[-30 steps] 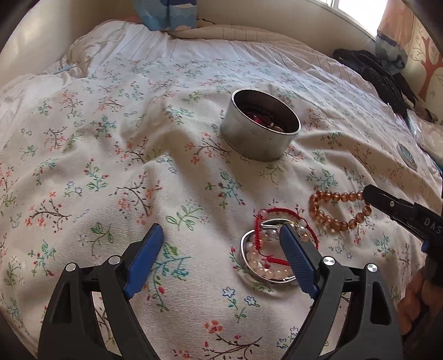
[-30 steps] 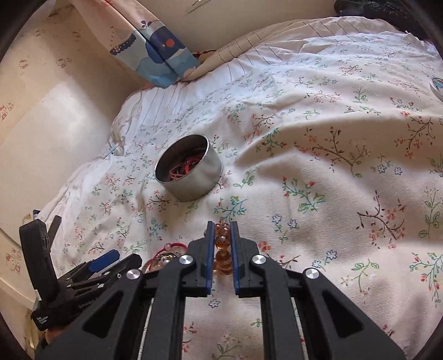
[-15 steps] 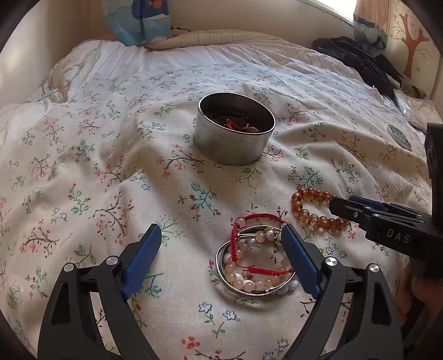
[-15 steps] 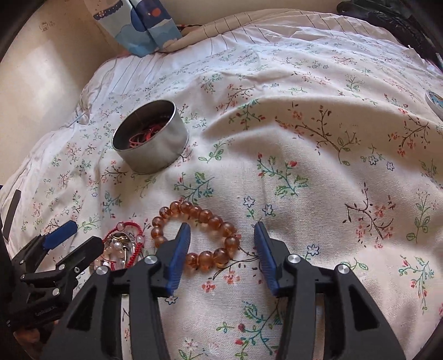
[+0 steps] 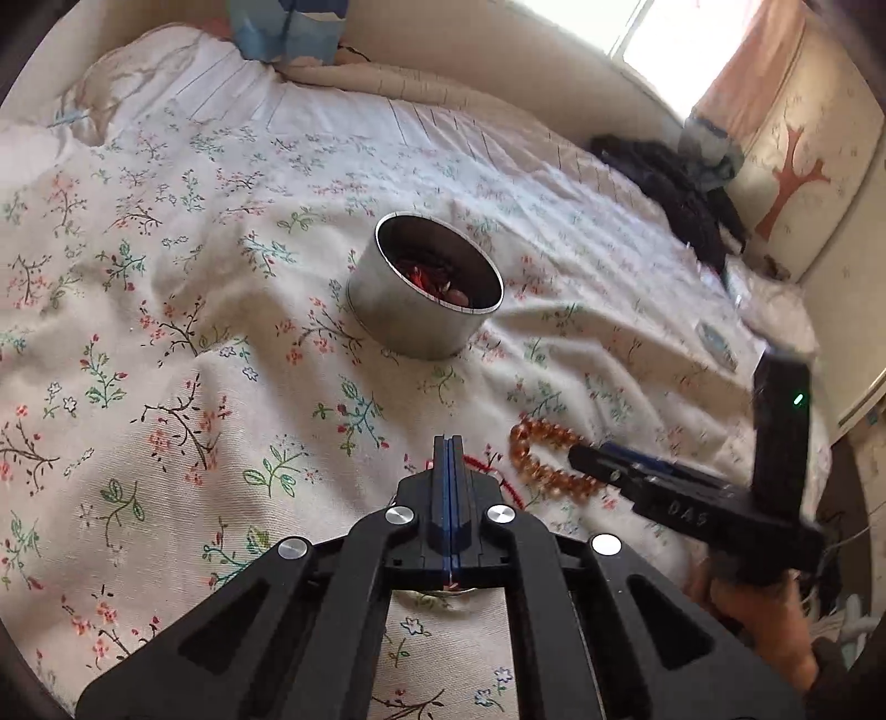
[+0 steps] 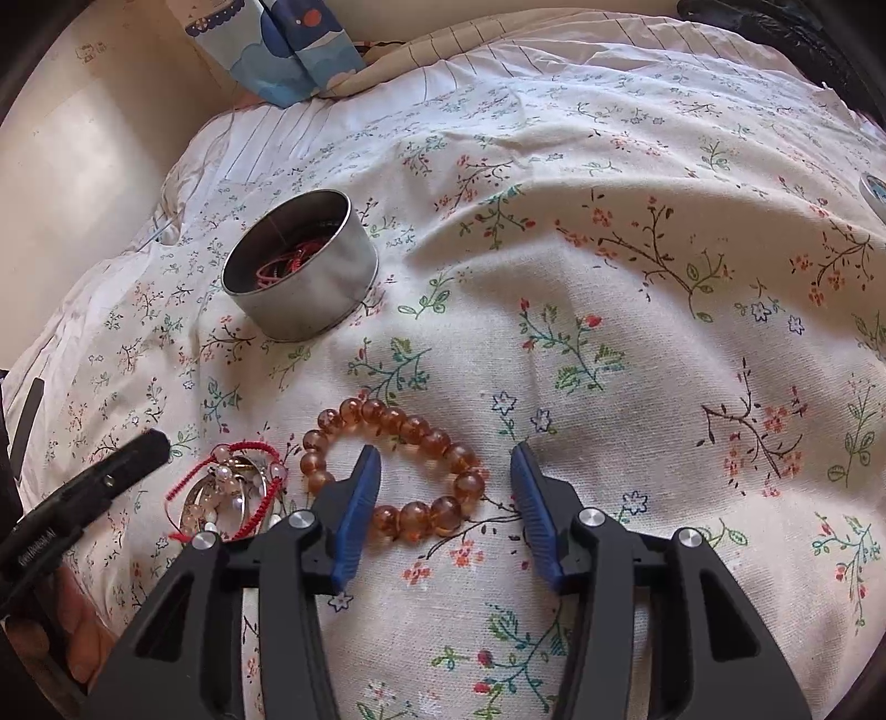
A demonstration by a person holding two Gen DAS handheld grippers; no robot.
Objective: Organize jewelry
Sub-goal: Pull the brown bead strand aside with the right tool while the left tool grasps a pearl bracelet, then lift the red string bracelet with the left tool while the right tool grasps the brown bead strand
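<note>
My left gripper [image 5: 449, 451] is pressed together, blue pads meeting with no gap. It sits low over the bracelet pile [image 6: 232, 493], a tangle of red cord, pale beads and a silver bangle lying on the bed [image 6: 637, 343]; a loop of red cord shows just right of its tip, but I cannot tell whether anything is pinched between the pads. My right gripper [image 6: 446, 471] is spread wide, its left finger lying over the near-left part of the amber bracelet [image 6: 410, 432] and its right finger just right of the ring. That bracelet rests flat on the floral cover, just right of the pile. Farther off and to the left stands the tin [image 6: 302, 266], upright, with red cords and other pieces inside. At the far edge a blue patterned cloth [image 6: 282, 44] hangs by the wall. In the left view, dark clothes [image 5: 675, 199] lie at the far right.
</note>
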